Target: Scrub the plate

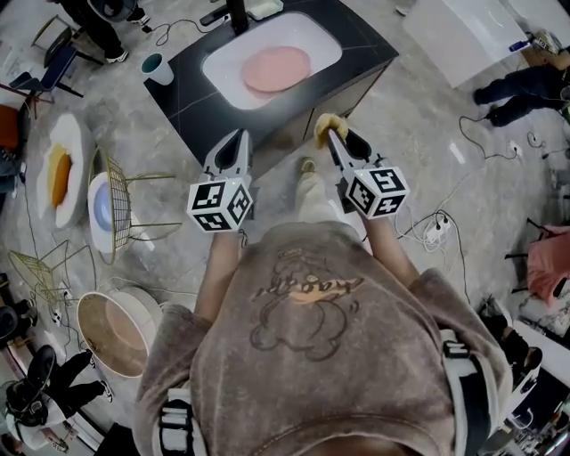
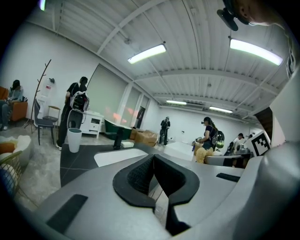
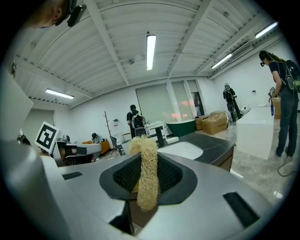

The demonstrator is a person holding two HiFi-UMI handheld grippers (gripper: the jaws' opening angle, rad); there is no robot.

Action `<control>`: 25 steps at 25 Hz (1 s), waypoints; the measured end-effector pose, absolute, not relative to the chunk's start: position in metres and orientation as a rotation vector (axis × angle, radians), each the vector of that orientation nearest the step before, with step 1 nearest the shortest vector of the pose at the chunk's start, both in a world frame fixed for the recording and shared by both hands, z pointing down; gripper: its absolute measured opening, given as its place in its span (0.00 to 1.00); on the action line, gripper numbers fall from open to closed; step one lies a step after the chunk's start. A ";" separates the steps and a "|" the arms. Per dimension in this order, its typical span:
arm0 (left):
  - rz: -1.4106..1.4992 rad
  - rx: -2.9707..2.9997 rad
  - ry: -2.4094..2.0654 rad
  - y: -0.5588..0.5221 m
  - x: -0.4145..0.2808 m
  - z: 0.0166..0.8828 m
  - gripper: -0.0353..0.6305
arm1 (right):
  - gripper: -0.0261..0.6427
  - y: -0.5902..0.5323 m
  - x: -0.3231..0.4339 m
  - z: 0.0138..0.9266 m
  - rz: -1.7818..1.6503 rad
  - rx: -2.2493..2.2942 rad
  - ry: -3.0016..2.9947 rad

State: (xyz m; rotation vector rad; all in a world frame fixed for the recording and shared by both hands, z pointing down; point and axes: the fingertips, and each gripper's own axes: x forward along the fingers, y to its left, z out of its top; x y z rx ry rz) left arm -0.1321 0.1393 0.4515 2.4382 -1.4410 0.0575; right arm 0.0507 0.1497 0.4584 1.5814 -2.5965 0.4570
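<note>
Step in hand, as judged: the approach to the sink, with scrubbing not yet begun.

The right claw (image 3: 145, 161) is clamped on a yellow loofah scrubber (image 3: 146, 180), which is pinched upright between the pads with a tuft above the tips and a tuft below. The left claw (image 2: 153, 158) is closed with nothing in it.

The plate (image 1: 277, 69), pink, lies flat in the white basin (image 1: 223, 78) of the black table (image 1: 189, 96). It is ahead of both claws and well apart from them, a little nearer the right claw's line.

To do this well:
- The right claw should be tipped down on arrival so the free upper tuft meets the plate face, not the pads.
- The grip should be kept firm, since the loofah looks soft and could be dragged out under pressure.
- The left claw should probably be opened to pin the plate rim, as a plate loose in a smooth basin is likely to slide.
- The faucet (image 1: 237, 18) beyond the basin should be cleared.

Hard to make out:
- The plate is not seen in either gripper view; only the basin's white edge shows past the tips.
- Dirt or water on the plate cannot be judged from the head view.
- The near front of the table is cut by the claws and the person's body.
</note>
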 end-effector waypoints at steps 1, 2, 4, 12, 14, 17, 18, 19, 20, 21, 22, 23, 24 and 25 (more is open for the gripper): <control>0.058 2.433 -1.444 0.129 -0.131 0.451 0.08 | 0.17 0.139 0.051 0.459 0.461 1.571 -2.600; 0.057 2.427 -1.446 0.118 -0.128 0.451 0.08 | 0.17 0.127 0.052 0.459 0.465 1.562 -2.602; 0.058 2.419 -1.451 0.094 -0.123 0.450 0.08 | 0.17 0.103 0.056 0.458 0.475 1.547 -2.607; 0.078 2.399 -1.507 -0.006 -0.092 0.434 0.08 | 0.17 0.003 0.085 0.450 0.500 1.463 -2.640; 0.086 2.387 -1.534 -0.026 -0.088 0.432 0.08 | 0.17 -0.020 0.090 0.450 0.512 1.438 -2.651; 0.113 2.357 -1.578 -0.056 -0.085 0.435 0.08 | 0.17 -0.052 0.094 0.451 0.524 1.393 -2.670; 0.116 2.343 -1.592 -0.065 -0.084 0.436 0.08 | 0.17 -0.064 0.096 0.451 0.524 1.378 -2.676; 0.116 2.330 -1.604 -0.075 -0.083 0.437 0.08 | 0.17 -0.075 0.098 0.450 0.523 1.365 -2.681; 0.114 2.318 -1.615 -0.083 -0.082 0.437 0.08 | 0.17 -0.086 0.101 0.450 0.523 1.354 -2.685; 0.112 2.309 -1.625 -0.091 -0.081 0.437 0.08 | 0.17 -0.096 0.103 0.449 0.522 1.344 -2.688; 0.112 2.299 -1.633 -0.098 -0.080 0.437 0.08 | 0.17 -0.106 0.105 0.448 0.522 1.335 -2.691; 0.114 2.289 -1.642 -0.104 -0.079 0.438 0.08 | 0.17 -0.115 0.107 0.447 0.520 1.324 -2.696; 0.116 2.280 -1.652 -0.110 -0.078 0.438 0.08 | 0.17 -0.122 0.107 0.446 0.518 1.313 -2.701; 0.117 2.271 -1.660 -0.115 -0.078 0.439 0.08 | 0.17 -0.129 0.108 0.444 0.516 1.301 -2.707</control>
